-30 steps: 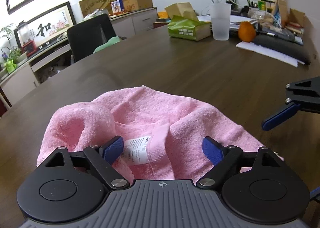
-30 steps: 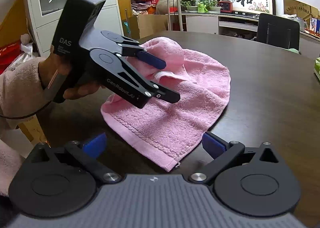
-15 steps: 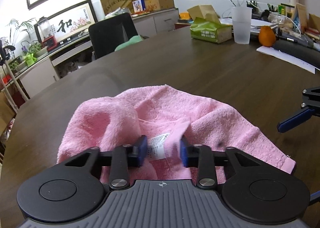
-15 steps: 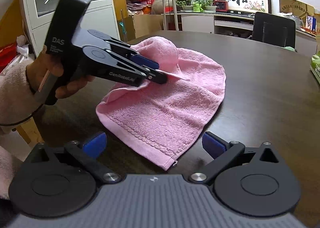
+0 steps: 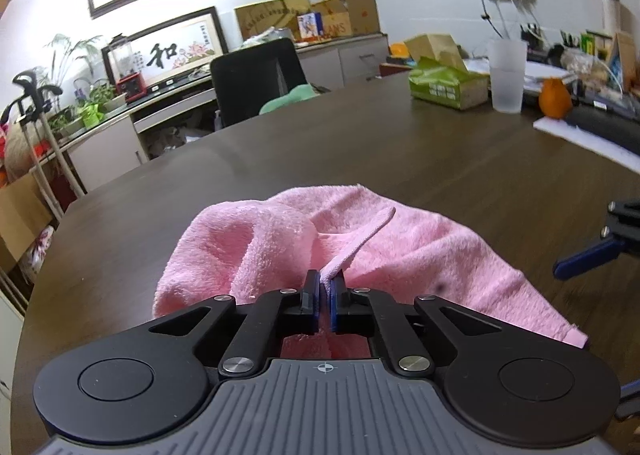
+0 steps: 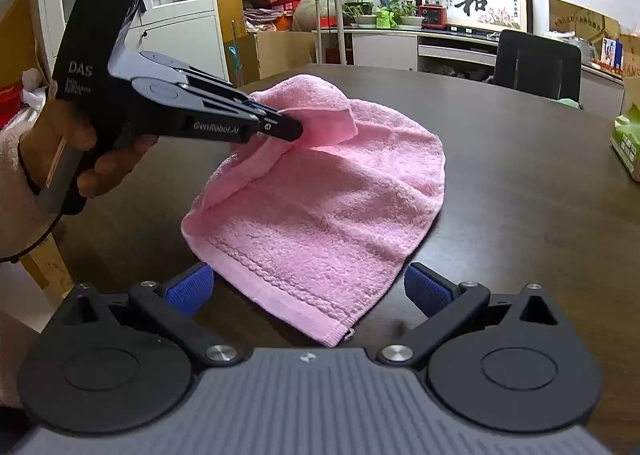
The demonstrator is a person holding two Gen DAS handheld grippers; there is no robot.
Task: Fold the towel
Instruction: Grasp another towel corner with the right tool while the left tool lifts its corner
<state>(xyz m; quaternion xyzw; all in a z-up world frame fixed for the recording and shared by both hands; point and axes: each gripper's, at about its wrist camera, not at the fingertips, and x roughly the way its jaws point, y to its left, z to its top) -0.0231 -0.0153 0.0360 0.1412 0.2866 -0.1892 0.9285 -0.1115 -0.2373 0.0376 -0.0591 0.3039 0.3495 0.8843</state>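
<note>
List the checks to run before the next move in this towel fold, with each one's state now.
1. Left tool shut on the towel: ok, a pink edge strip is pinched between its pads.
2. Right tool open: ok, pads spread wide.
3. Near corner of the towel within the right tool's opening: ok, it lies between the pads, not gripped.
4. Towel spread flat: not ok, bunched and humped near the left tool.
5. Table beyond the towel free for the fold: ok.
6. How many layers the left tool pinches: cannot tell.

Your towel (image 6: 328, 207) lies on the bench (image 6: 520, 191), its near hem between your right gripper's (image 6: 308, 289) jaws. Your left gripper (image 5: 325, 297) sits at its left side; the tissue box (image 5: 448, 89) and cup (image 5: 507, 81) stand far behind.
</note>
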